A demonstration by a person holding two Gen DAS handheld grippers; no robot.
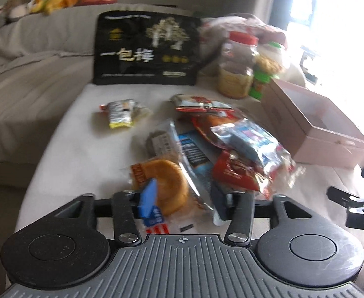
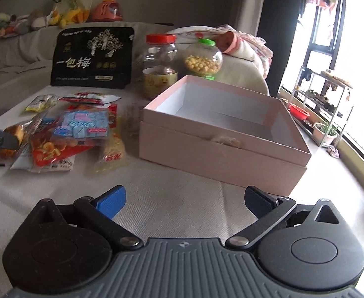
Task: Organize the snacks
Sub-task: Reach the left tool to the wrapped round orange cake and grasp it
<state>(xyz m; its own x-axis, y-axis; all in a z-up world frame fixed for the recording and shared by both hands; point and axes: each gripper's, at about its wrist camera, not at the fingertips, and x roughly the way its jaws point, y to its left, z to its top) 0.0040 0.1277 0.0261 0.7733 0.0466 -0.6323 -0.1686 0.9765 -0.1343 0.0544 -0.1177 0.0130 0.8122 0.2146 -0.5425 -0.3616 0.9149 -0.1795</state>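
Reaching into the snack pile point(image 1: 221, 149), the left claw point(image 1: 184, 203) stands part open around a wrapped round pastry point(image 1: 167, 186). Its blue pad point(image 1: 148, 196) sits at the pastry's near-left edge; whether it presses the wrapper I cannot tell, frame is blurred. No firm grip shown. The right claw point(image 2: 184, 201) hovers wide open and empty over bare worktop point(image 2: 172, 186), just in front of the pink box point(image 2: 221, 159).

Doing it well, as I judge: centre the pads on the pastry body, not on the loose wrapper corner, and close gently so it doesn't crush. Lift clear of the packets overlapping it on the right, or they'll drag along. Right claw should keep out of the path to the box.

Containers:
- pink box: open-topped, white inside, looks empty; sits right of the pile.
- red-lid jar point(image 2: 160, 64): clear, mostly empty up top, yellow label low down; behind the box.
- green-lid jar point(image 2: 204, 59): holds small yellow balls, about half full; beside the red-lid one.
- black pouch point(image 2: 92, 57): upright at the back, sealed, contents hidden.

A small yellow packet point(image 1: 122, 113) lies apart, left of the pile.
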